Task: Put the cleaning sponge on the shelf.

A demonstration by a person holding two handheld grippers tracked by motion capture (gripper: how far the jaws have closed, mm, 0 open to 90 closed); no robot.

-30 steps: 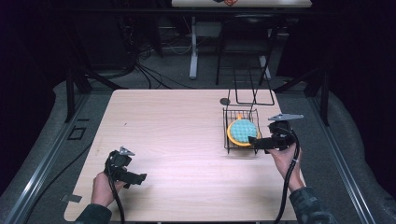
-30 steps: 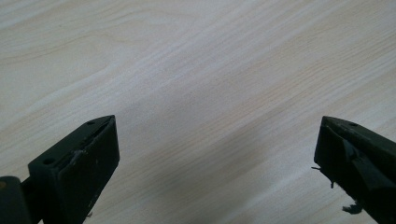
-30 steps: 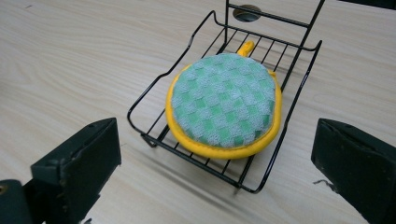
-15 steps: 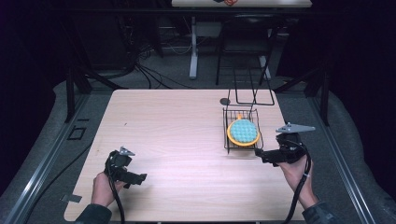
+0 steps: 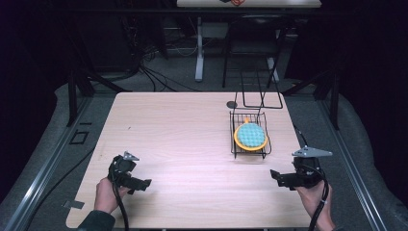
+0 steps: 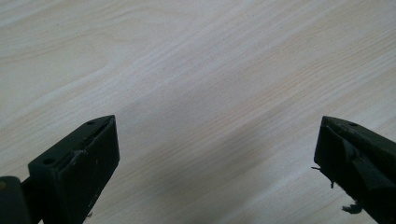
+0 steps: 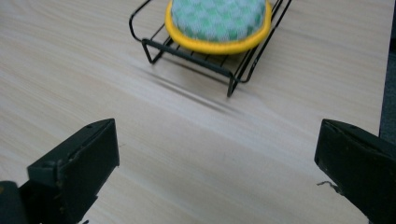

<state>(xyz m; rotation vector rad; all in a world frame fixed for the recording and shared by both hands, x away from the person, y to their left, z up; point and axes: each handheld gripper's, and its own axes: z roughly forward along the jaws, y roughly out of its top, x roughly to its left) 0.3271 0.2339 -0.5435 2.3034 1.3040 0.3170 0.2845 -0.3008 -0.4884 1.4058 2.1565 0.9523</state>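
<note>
In the high view, a pale wood-grain desk [image 5: 192, 144] is being shown, and a black wire rack [image 5: 248, 135] is being carried near its right edge, toward the far corner. A round sponge pad [image 5: 250, 136], teal and quilted with a yellow rim, is being held inside the rack. The left gripper [image 5: 139, 184] is being held near the near left corner, and the right gripper [image 5: 276, 175] near the near right corner, apart from the rack.

In the left gripper view, its blunt black fingers [image 6: 74, 163] are being held wide apart over bare wood, gripping nothing.

In the right gripper view, its fingers [image 7: 77, 161] are being held wide apart and empty, with the rack [image 7: 196, 53] and pad [image 7: 218, 18] being seen beyond them.
</note>
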